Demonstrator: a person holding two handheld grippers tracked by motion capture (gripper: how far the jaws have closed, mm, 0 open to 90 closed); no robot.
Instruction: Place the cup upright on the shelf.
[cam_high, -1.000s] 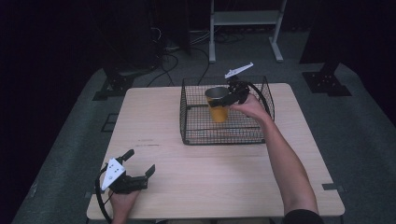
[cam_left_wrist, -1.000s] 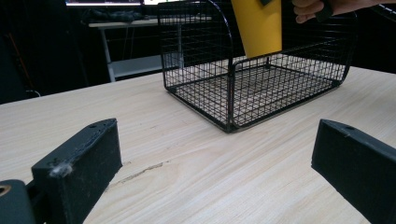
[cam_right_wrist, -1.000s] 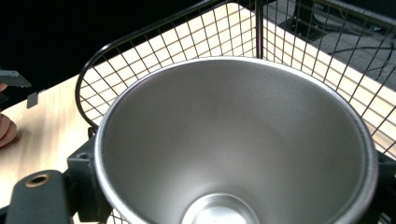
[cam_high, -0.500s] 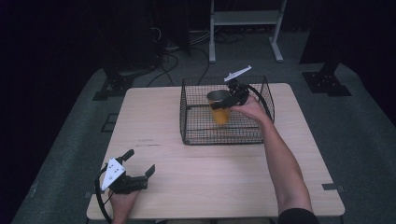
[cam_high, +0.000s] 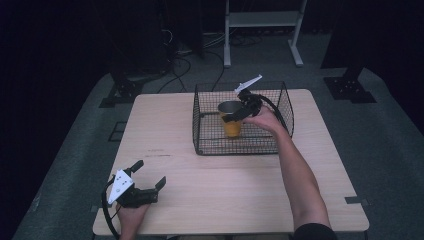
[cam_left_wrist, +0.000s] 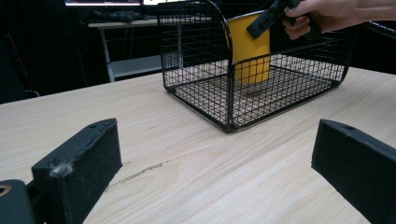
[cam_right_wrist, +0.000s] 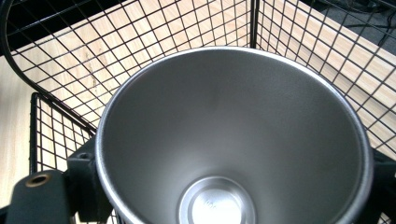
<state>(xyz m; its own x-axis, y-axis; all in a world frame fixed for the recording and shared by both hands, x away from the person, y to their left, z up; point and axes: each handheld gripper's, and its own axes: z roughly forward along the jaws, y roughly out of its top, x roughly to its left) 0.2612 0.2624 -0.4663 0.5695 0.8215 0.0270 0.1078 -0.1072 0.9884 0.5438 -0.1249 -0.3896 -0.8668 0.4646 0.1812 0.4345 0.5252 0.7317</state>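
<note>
Clearly the risk lies with the right gripper (cam_high: 239, 113), whose jaws clamp the rim of the yellow cup (cam_high: 231, 125) inside the wire basket (cam_high: 200, 140) (toward its far-left corner): released while tilted, it could topple, while the left gripper (cam_high: 142, 187) rests open near the table's (cam_high: 250, 190) front-left corner.

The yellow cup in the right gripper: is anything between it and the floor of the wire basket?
Nothing visible. The right gripper holds the yellow cup upright inside the wire basket. The left gripper view shows only bare basket mesh under and around the cup.
</note>
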